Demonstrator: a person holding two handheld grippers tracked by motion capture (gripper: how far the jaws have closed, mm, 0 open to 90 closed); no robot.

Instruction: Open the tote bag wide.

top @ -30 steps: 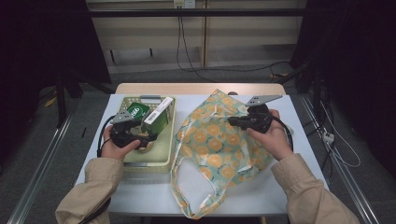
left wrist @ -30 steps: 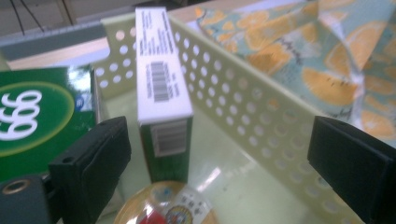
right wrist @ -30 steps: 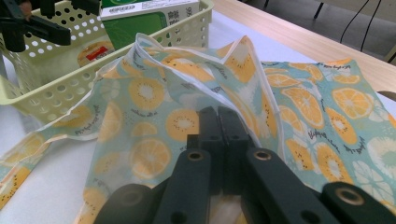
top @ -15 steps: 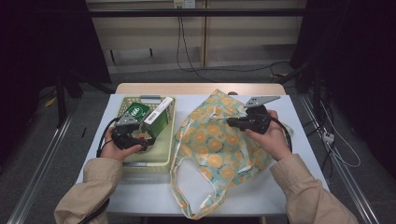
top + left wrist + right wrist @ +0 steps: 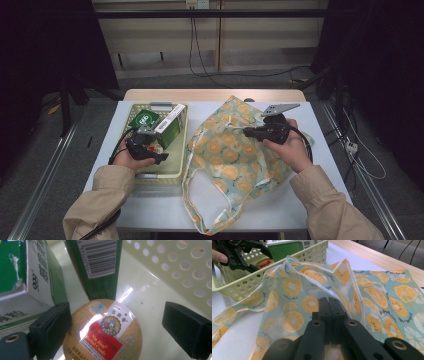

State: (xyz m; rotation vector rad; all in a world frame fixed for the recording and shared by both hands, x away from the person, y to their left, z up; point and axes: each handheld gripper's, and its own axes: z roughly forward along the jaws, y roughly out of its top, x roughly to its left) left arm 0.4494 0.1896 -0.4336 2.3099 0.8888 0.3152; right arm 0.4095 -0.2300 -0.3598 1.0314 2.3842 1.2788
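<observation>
Left of centre in the high view, the left claw (image 5: 159, 156) dips into a pale green perforated basket (image 5: 179, 167) on the white counter (image 5: 260, 207), beside two green cartons, one flat (image 5: 143, 119) and one on edge (image 5: 169, 131). Right of it lies an orange-slice print tote bag (image 5: 235, 160), handles trailing toward the bottom edge. The right claw (image 5: 247, 131) sits at the bag's upper part, apparently lifting one layer so the mouth stays open for loading.

Low in the left gripper view, a round golden tin of Nin Jiom herbal candy (image 5: 102, 332) lies on the basket floor (image 5: 150, 297), between the two black jaws. They are released: the left-hand jaw is at or nearly at the tin's rim, the right-hand one stands well apart from it. A barcoded green carton (image 5: 100, 265) stands just behind the tin, and another box (image 5: 32, 277) fills the upper left. The tin looks like the next item to be picked.

Bottom centre of the right gripper view, the jaws are clenched together on a fold of the bag's cloth (image 5: 329, 293), with its white-edged hem raised ahead. In the upper left corner, the other gripper works inside the basket (image 5: 242, 285).
</observation>
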